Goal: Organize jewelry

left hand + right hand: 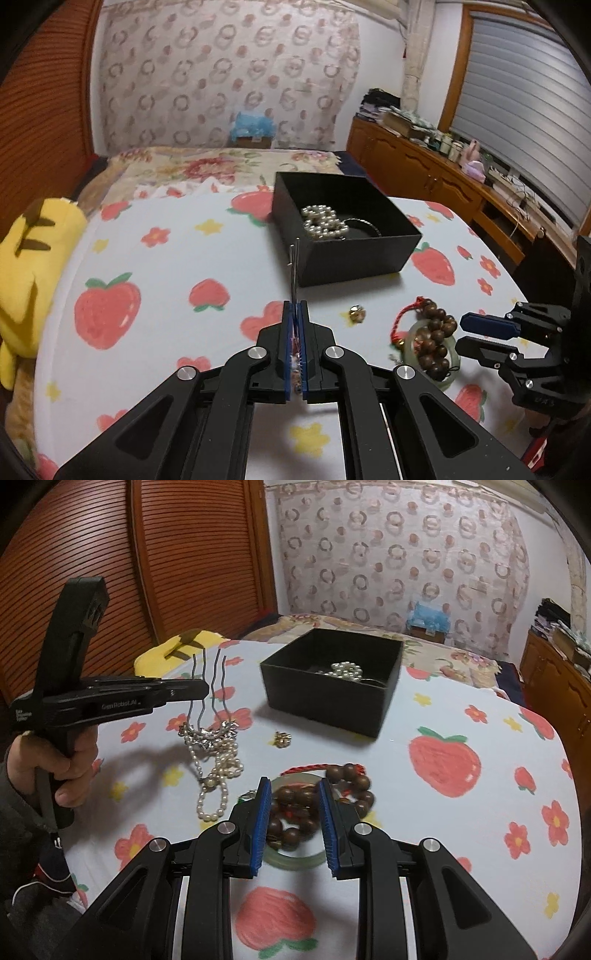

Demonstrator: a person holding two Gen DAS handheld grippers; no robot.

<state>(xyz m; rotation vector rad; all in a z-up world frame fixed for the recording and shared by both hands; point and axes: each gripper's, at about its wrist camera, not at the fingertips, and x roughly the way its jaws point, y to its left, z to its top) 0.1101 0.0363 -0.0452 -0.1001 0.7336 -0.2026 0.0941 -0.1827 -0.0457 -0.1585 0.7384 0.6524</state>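
Observation:
My left gripper is shut on a metal hair comb with pearl tassels, held above the cloth with its prongs pointing up toward the black box. The comb's pearl strands hang down in the right wrist view. The box holds a pearl bracelet and a dark bangle. My right gripper is open, its jaws on either side of the wooden bead bracelet lying on a jade bangle. A small gold earring lies on the cloth.
The strawberry-print cloth covers the table. A yellow plush toy lies at the left edge. A wooden cabinet with clutter stands at the right. A red cord trails from the beads.

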